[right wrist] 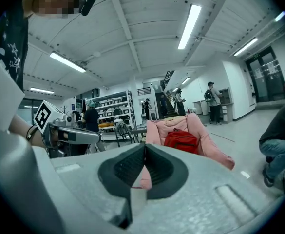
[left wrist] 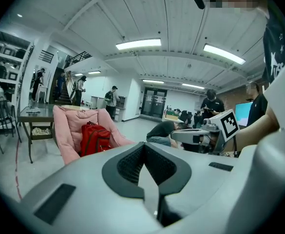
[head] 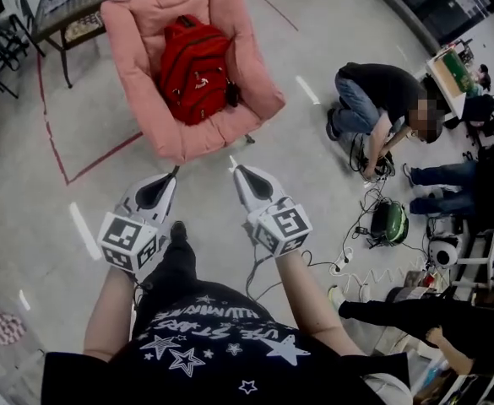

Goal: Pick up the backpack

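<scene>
**Backpack (head: 194, 70) rests in the pink chair (head: 130, 49); both your grippers are closed and empty**

The backpack is red fabric, soft and rounded, with dark zip lines and a black strap end hanging at its right side. It lies upright against the seat and back of the chair, a thickly padded saucer-shaped seat with puffy quilted edges on thin dark metal legs. The chair stands on the smooth grey floor (head: 27, 192), just inside a corner of red tape (head: 103, 159).

Your left gripper (head: 176, 174) and right gripper (head: 232, 162) are side by side ahead of you and point toward the chair. Their tips are close to its front edge but do not touch it, and they are well short of the backpack. Each has a glossy white moulded shell, a black ribbed pad recess, and a cube with black-and-white square markers at the rear.

In the left gripper view the two ribbed pads meet in a tight seam with nothing between them. The right gripper view shows the same closed seam, and only the chair shows beyond it.

To your right, a person in a dark shirt and jeans (head: 373, 99) crouches over cables on the floor.
</scene>
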The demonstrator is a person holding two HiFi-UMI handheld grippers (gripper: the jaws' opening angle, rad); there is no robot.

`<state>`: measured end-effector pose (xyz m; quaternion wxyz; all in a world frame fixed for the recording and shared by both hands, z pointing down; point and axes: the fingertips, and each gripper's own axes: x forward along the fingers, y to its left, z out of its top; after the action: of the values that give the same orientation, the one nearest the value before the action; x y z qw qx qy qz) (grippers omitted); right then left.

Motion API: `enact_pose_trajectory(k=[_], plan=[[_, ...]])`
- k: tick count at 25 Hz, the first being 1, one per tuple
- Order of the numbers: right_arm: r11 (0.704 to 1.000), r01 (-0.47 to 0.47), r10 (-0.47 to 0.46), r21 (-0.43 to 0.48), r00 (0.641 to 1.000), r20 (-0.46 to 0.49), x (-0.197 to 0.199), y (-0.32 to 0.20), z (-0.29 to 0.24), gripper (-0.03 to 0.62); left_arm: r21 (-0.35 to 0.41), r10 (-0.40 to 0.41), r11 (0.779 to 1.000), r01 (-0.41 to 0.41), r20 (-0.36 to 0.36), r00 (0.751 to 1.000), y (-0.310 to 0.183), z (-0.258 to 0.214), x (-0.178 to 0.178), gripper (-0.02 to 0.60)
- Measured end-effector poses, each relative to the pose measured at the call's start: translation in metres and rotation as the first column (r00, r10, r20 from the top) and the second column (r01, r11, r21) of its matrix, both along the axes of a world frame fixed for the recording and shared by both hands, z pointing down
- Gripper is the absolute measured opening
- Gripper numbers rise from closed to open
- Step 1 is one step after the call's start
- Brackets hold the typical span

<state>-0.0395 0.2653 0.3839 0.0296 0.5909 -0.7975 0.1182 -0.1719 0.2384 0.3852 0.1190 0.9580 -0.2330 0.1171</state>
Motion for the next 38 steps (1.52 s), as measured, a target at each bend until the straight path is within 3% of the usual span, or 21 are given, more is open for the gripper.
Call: enact_pose_trajectory(k=[12,23,30,38], plan=[[0.994,-0.094,0.095,-0.054,0.995,0.023,0.014,-0.114,0.003,0.0,-0.027,0.033,0.999,-0.033,-0.014,0.999,-0.117,-0.003,0.006,0.006],[0.976,-0.205,0.206,-0.078,0.978,0.012,0.034,-0.155,0.0,0.0,-0.037,0.06,0.997,-0.061,-0.029,0.998,-0.182,-0.004,-0.001,0.006],[0.975,-0.204,0.206,-0.087,0.979,0.008,0.043,-0.177,0.01,0.0,-0.051,0.047,0.997,-0.049,-0.034,0.998,-0.201,0.008,0.0,0.006],[0.982,-0.17,0.173,-0.083,0.984,0.032,0.07,-0.235,0.03,0.0,-0.061,-0.026,0.998,0.025,-0.014,1.0,-0.241,0.026,0.008,0.006]])
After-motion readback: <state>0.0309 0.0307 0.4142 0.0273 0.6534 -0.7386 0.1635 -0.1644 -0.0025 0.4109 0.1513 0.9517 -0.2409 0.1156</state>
